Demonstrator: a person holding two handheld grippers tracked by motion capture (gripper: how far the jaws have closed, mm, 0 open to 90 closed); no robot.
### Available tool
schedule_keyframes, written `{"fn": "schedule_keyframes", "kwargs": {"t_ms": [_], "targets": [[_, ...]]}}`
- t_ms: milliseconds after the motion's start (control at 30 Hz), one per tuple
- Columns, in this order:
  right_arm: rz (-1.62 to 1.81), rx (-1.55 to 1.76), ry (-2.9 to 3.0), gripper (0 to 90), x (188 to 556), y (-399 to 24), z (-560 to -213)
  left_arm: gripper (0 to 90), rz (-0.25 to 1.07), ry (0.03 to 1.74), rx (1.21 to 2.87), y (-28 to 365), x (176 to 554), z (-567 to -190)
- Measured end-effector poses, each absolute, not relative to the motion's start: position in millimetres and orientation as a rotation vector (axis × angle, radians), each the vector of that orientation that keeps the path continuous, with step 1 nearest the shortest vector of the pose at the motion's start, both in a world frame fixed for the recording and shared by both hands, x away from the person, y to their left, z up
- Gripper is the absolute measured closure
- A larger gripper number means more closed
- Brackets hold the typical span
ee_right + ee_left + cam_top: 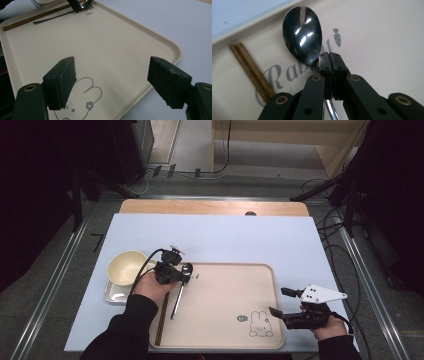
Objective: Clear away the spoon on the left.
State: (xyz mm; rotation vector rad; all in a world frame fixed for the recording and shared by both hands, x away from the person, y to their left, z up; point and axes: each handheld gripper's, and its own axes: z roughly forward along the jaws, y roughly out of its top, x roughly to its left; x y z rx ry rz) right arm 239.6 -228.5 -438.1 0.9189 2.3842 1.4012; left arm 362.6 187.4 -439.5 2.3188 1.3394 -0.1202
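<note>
A metal spoon (176, 306) lies tilted over the left part of a beige tray (225, 295), its bowl (302, 32) toward the far rim. My left gripper (183, 273) is shut on the spoon at its neck; in the left gripper view the gripper (329, 56) has both pads pressed together, with the handle running back under them. My right gripper (277, 300) hovers at the tray's right edge with its jaws wide apart. In the right gripper view, nothing sits between the right gripper's (112, 82) pads, and a rabbit drawing (85, 100) on the tray shows below.
Brown chopsticks (161, 320) lie along the tray's left inner edge, and the chopsticks (249, 65) appear left of the spoon. A cream bowl (125, 267) stands on a small square dish (114, 294) left of the tray. A pale blue mat (225, 237) covers the table.
</note>
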Motion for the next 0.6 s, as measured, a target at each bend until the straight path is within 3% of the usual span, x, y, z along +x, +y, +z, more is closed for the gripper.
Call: {"fn": "schedule_keyframes", "kwargs": {"t_ms": [333,600], "targets": [[1.402,0.916,2.390,22.9,241,-227,-438,84.2,-0.130,1.337,2.304,197,361,-437],[1.401,0.926,2.389,22.9,241,-228,-438,59.0,-0.182,1.290,2.249,198,354,-423]]}}
